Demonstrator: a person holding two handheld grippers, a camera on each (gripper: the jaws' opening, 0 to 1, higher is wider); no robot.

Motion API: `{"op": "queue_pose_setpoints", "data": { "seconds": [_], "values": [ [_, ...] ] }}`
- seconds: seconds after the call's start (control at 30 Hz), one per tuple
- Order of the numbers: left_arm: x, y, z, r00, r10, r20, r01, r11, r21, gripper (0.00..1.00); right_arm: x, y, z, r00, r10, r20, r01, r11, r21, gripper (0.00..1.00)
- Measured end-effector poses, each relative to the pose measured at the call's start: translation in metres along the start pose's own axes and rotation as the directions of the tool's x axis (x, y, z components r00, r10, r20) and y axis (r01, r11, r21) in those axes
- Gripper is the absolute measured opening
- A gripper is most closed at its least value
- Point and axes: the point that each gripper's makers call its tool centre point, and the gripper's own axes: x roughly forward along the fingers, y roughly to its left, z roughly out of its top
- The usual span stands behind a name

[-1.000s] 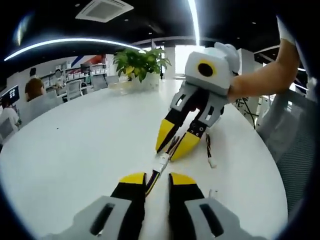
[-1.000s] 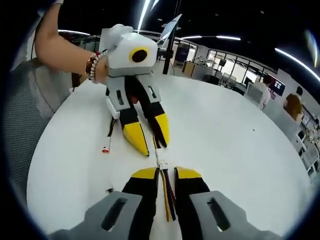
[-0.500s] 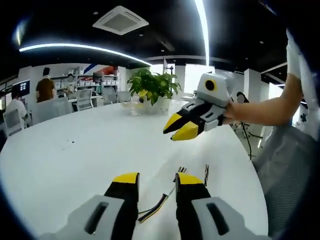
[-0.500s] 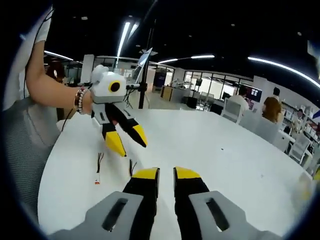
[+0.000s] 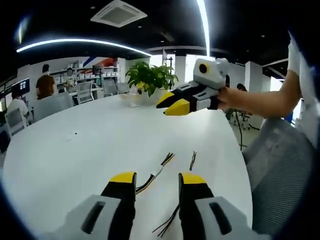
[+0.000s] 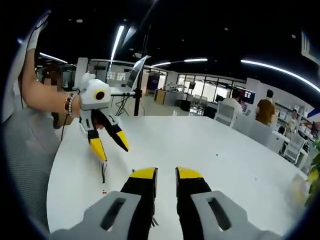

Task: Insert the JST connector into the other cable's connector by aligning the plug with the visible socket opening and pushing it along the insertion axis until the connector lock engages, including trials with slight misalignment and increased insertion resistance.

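Left gripper rises from the bottom of the left gripper view with its yellow-tipped jaws spread apart and nothing pinched between them, held above a round white worktop. On the worktop just beyond the jaw tips lies the joined cable, a bundle of yellow and dark wires with a small pale JST connector partway along; whether its lock has engaged is too small to tell. The cable's long axis runs away from the camera and slightly rightward, passing between the jaws. A second, thinner dark cable lies just right of it, and more dark wire ends trail near the right jaw. The right gripper hangs higher and farther off, held by a person's hand, its yellow tips close together and holding nothing, pointing left. A potted plant stands at the far edge. In the right gripper view, the right gripper shows jaws nearly together with only a narrow gap, empty. The left gripper hovers at left, jaws parted, tips aimed down at the worktop. Below it lies a thin cable with a red-tipped end. Judging from both views, the left gripper is the nearer one to the joined cable, which lies directly ahead of and below it.
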Motion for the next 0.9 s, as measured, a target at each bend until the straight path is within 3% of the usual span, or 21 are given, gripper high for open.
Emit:
{"op": "queue_pose_setpoints", "data": {
  "seconds": [0.17,0.3,0.37,0.6,0.9],
  "values": [
    [-0.011,-0.015,0.002,1.000,-0.010,0.015,0.010,1.000,0.011,0.29,-0.005,0.016,-0.004,0.999,0.033,-0.036,-0.034,0.999,-0.014,0.14],
    [-0.015,-0.030,-0.001,1.000,-0.013,-0.004,0.014,0.999,0.032,0.32,-0.011,0.026,-0.004,0.998,0.048,-0.043,-0.049,0.999,-0.013,0.14],
    [-0.019,-0.038,0.006,0.999,-0.036,0.020,0.035,0.998,0.060,0.35,-0.014,0.031,-0.006,0.997,0.052,-0.061,-0.053,0.999,-0.012,0.14],
    [-0.026,-0.045,0.013,0.998,-0.019,0.053,0.016,0.998,0.064,0.35,-0.027,0.044,-0.003,0.997,0.050,-0.058,-0.051,0.999,-0.013,0.16],
    [-0.011,-0.036,-0.009,1.000,-0.003,0.014,0.003,1.000,0.024,0.42,-0.014,0.060,-0.039,0.986,0.113,-0.123,-0.108,0.993,0.048,0.15]
  ]
}}
